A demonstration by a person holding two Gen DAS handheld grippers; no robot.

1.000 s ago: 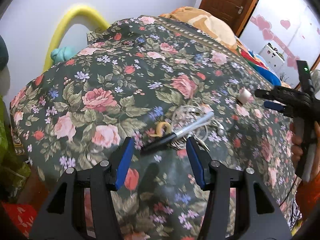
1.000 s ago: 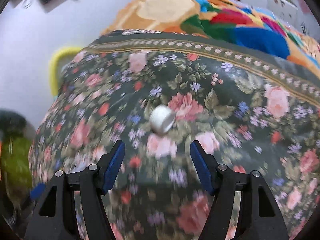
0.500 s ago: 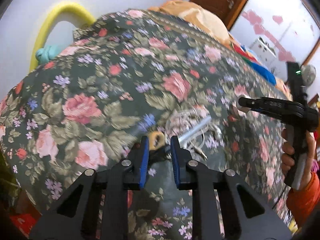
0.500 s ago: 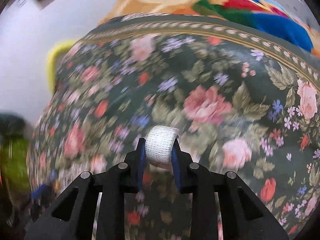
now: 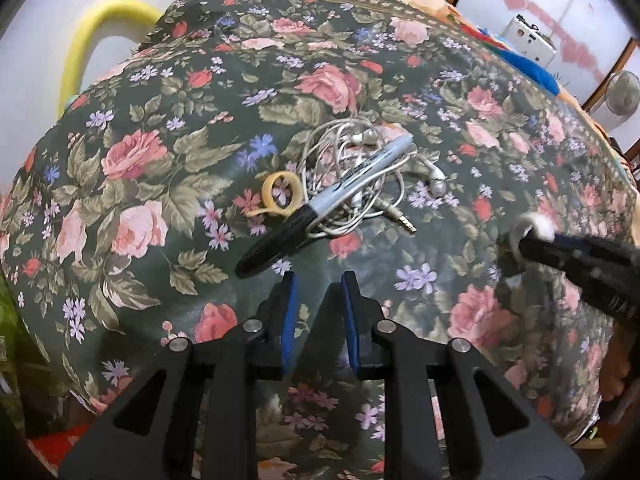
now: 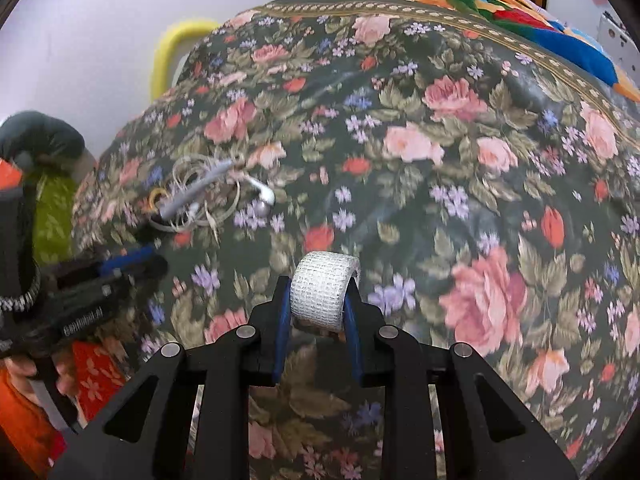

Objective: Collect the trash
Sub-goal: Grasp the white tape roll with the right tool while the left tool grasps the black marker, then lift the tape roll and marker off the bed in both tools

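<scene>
The right gripper [image 6: 318, 300] pinches a small roll [image 6: 323, 293] of white, woven-textured gauze tape between its blue pads, jaws closed on its flat sides; the roll sits upright at the fingertips, above the floral cloth [image 6: 460, 208]. In the left view the same roll [image 5: 536, 227] shows as a blurred white lump at the tip of the right gripper [image 5: 524, 240], off to the right.

The left gripper [image 5: 316, 284] hangs just over the cloth [image 5: 168, 168], jaws narrowed to a small gap with nothing between them. Just beyond its tips lies a marker [image 5: 320, 204], black cap nearest, grey barrel angled away to the right. It rests across a tangle of white earphones [image 5: 360, 168], plug and one bud trailing right. A tan rubber band [image 5: 280, 194] touches the marker's left side. Farther off, a yellow tube [image 5: 100, 36] arcs against the wall.
</scene>
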